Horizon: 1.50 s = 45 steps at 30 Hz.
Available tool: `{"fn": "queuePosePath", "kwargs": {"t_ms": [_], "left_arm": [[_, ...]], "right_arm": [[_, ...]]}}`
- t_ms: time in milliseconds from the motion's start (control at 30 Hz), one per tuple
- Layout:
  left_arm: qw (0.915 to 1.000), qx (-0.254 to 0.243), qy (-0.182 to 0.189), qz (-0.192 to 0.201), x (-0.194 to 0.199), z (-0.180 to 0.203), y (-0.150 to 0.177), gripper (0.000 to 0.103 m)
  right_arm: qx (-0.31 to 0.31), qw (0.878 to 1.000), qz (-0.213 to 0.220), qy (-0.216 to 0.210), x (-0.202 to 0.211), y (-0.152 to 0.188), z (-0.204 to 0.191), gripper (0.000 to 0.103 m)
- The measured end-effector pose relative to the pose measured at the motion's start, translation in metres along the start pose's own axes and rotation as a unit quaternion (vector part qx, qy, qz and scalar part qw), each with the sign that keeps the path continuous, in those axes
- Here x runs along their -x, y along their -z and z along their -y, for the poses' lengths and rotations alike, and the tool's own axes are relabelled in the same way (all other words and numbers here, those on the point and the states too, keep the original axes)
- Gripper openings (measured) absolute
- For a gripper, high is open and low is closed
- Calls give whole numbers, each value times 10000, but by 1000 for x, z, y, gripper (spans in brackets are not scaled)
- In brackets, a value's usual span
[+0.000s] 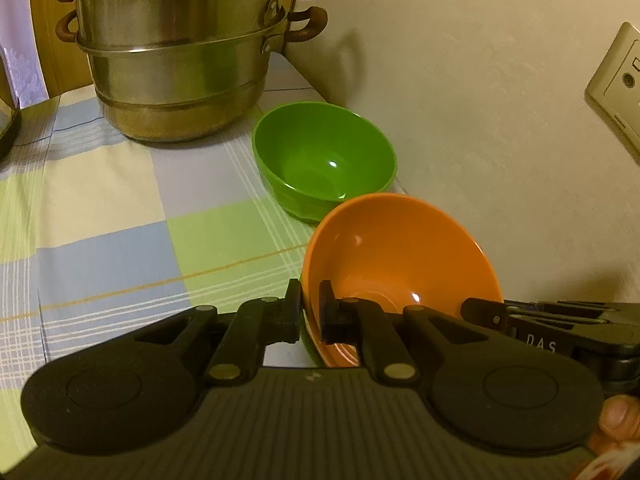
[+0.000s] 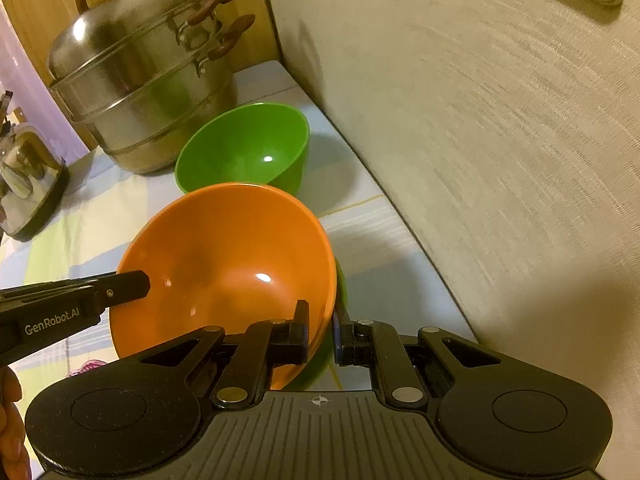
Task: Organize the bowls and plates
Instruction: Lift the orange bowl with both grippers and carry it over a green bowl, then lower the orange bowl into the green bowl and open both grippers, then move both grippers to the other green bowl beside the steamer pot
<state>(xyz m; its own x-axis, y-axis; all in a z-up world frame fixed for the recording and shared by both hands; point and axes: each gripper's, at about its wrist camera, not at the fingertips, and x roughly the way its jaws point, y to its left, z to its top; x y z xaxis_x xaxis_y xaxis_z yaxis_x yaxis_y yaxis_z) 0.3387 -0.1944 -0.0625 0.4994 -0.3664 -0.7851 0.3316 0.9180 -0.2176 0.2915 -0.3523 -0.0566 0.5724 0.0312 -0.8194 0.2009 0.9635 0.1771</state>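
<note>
An orange bowl (image 1: 400,252) is tilted just in front of a green bowl (image 1: 324,160) that stands on the checked tablecloth by the wall. My left gripper (image 1: 311,304) is shut on the orange bowl's left rim, one pad inside and one outside. In the right wrist view my right gripper (image 2: 321,322) is shut on the same orange bowl (image 2: 224,264) at its right rim. The left gripper (image 2: 136,282) comes in from the left onto the opposite rim. The green bowl (image 2: 248,148) lies just beyond. A green sliver (image 2: 341,280) shows under the orange bowl's right edge; what it belongs to is hidden.
A tall steel steamer pot (image 1: 176,60) with brown handles stands behind the green bowl. The wall (image 1: 500,100) runs close along the right, with sockets (image 1: 616,84) on it. A shiny kettle-like object (image 2: 28,176) sits at the left. A person's fingers (image 2: 10,420) show at the lower left.
</note>
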Motion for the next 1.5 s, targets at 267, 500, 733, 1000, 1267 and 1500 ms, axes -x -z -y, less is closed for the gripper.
{"fn": "queuePosePath", "kwargs": {"t_ms": [267,500,733,1000,1267,1500], "left_arm": [[10000,1,28,-32,-4,-2,2,7],[10000,20,28,-24,-4,-2,2,7],[9997,106,73,196,15,-2,4,8],[9977,404,161,523,68,-2,25,24],[9965,482,-78,673,123,4,70,48],[9961,391,-297,734,166,16,114,74]], "right_arm": [[79,9999,3,69,-4,1,-2,12],[86,9999,38,88,-4,3,-3,12],[-163,9991,304,-239,9,2,6,63],[-625,9958,465,-472,47,26,19,63],[-943,9921,623,-542,101,77,18,63],[-618,9938,834,-393,148,116,4,70]]}}
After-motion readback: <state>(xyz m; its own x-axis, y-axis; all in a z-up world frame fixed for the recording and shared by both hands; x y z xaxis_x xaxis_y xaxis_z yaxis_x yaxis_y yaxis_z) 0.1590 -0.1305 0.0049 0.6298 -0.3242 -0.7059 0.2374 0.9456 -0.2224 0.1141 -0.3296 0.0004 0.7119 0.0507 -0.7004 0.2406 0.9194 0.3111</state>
